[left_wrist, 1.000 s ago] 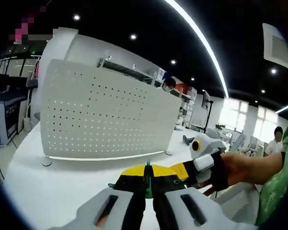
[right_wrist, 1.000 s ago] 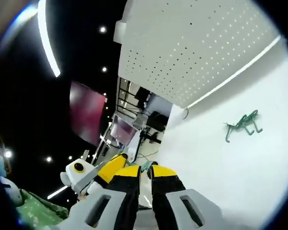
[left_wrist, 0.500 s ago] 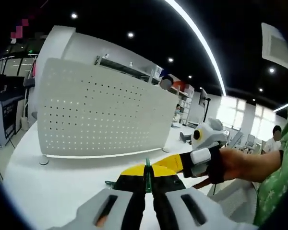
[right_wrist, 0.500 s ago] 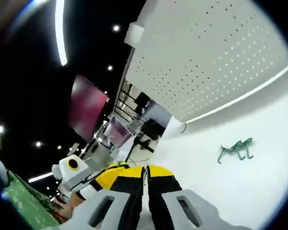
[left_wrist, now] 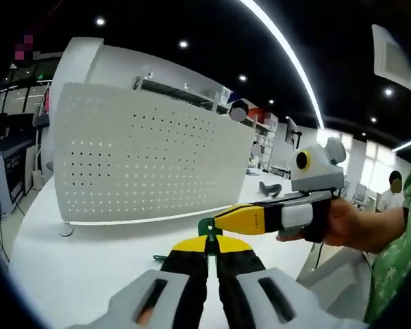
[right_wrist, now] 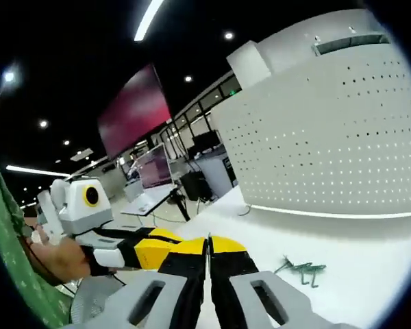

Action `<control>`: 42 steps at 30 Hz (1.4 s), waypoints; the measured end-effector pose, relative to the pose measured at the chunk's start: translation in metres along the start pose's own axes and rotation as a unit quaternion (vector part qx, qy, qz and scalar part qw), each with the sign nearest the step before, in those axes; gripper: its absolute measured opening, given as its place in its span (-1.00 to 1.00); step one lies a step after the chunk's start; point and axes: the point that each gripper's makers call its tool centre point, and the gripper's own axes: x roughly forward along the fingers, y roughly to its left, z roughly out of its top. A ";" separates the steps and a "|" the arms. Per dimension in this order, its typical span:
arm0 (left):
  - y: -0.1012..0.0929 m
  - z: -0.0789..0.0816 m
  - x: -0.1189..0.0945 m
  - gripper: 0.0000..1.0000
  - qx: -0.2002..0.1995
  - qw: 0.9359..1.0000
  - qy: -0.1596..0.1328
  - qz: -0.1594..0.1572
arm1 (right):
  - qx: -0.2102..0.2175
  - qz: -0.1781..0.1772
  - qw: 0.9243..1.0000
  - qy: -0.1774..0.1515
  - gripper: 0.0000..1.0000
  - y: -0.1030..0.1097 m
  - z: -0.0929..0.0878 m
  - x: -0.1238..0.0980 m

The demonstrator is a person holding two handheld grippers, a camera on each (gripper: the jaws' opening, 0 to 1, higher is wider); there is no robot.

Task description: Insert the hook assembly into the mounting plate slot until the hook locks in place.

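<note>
Left gripper view: left tongs [left_wrist: 207,248] pinched on a green hook [left_wrist: 207,226]; right tongs [right_wrist: 208,248] closed, empty; spare hooks [right_wrist: 303,269] near the perforated mounting plate [left_wrist: 147,164] on the white surface [left_wrist: 75,271].

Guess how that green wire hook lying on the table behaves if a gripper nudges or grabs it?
The green wire hook looks thin and open-framed, so it is probably light and would skid on the smooth white table rather than resist a push. Its bent legs should stop it rolling, though it may pivot. Being thin wire lying low, it could slip between the tongs unless pinched squarely.
</note>
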 end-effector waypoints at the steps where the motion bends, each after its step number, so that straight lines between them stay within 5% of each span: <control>1: 0.000 0.000 0.000 -0.94 0.002 1.000 0.000 0.001 | 0.000 0.000 1.000 0.001 -1.00 0.000 0.000 0.000; 18: 0.000 0.003 0.002 -0.93 0.049 0.999 -0.003 0.018 | -0.003 0.008 1.000 -0.007 -1.00 0.011 0.005 0.001; 33: 0.000 0.005 0.001 -0.94 0.049 0.999 -0.009 0.021 | -0.113 -0.006 0.994 -0.007 -1.00 0.019 0.008 0.002; 42: -0.001 0.005 0.001 -0.95 0.048 0.999 -0.014 0.017 | -0.121 -0.004 0.993 -0.010 -0.99 0.019 0.009 0.002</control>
